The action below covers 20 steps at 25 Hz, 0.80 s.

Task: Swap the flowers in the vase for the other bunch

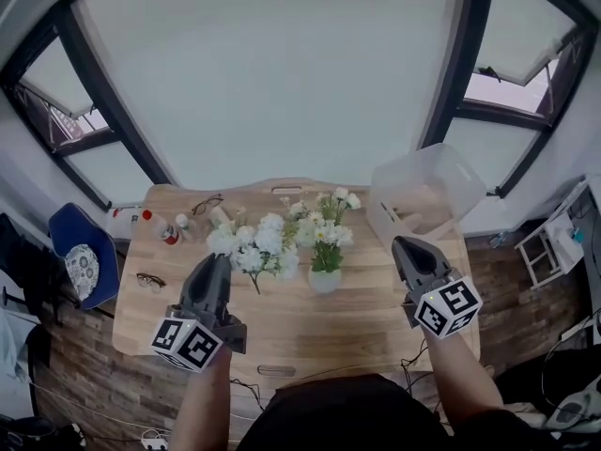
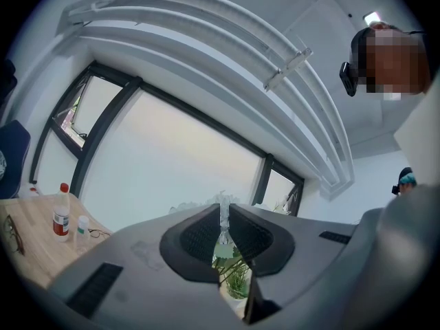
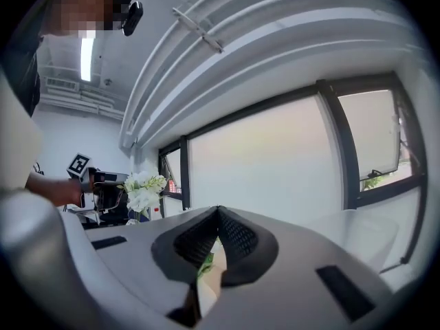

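A small white vase (image 1: pixel 324 281) stands mid-table with a bunch of white and green flowers (image 1: pixel 326 225) in it. My left gripper (image 1: pixel 218 263) is shut on the stem of a second bunch of white flowers (image 1: pixel 254 248), held level just left of the vase. In the left gripper view that stem (image 2: pixel 223 220) runs up between the pads of the left gripper (image 2: pixel 224 209), and the vase (image 2: pixel 237 282) shows below. My right gripper (image 1: pixel 400 245) hovers right of the vase, shut and empty. In the right gripper view the right gripper (image 3: pixel 218 212) has its jaws together, and the held white bunch (image 3: pixel 143 191) shows at far left.
A clear plastic box (image 1: pixel 427 194) sits at the table's (image 1: pixel 282 332) back right. Small bottles (image 1: pixel 167 231) and two pairs of glasses (image 1: pixel 150 280) lie on the left side. A blue chair (image 1: pixel 83 256) stands left of the table.
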### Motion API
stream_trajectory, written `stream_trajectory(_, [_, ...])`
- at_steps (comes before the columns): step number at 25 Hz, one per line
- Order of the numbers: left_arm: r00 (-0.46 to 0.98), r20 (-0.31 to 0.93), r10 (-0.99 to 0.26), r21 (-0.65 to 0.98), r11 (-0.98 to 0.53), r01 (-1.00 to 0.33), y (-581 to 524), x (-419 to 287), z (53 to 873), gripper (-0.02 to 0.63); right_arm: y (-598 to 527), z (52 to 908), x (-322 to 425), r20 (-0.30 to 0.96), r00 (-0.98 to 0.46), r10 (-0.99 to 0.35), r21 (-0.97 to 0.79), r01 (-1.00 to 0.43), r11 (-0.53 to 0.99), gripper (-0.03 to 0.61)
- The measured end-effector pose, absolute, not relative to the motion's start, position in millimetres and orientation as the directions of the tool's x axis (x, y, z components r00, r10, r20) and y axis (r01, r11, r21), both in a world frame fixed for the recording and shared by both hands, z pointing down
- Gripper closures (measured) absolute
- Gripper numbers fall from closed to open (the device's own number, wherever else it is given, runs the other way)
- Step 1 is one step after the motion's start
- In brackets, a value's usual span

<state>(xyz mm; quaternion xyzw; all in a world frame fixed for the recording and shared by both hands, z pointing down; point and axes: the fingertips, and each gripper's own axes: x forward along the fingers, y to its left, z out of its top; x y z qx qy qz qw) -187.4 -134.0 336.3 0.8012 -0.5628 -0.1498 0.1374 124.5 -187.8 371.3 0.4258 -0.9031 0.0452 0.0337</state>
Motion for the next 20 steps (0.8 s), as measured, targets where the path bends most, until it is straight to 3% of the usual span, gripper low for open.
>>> stream_trajectory(20, [0.327,-0.101,-0.939,0.375,-0.341,-0.862,-131,-187,323,0.574,-189,362,120,0.078,-0.645,-0.76,-0.076,-0.764,0.641,0.552])
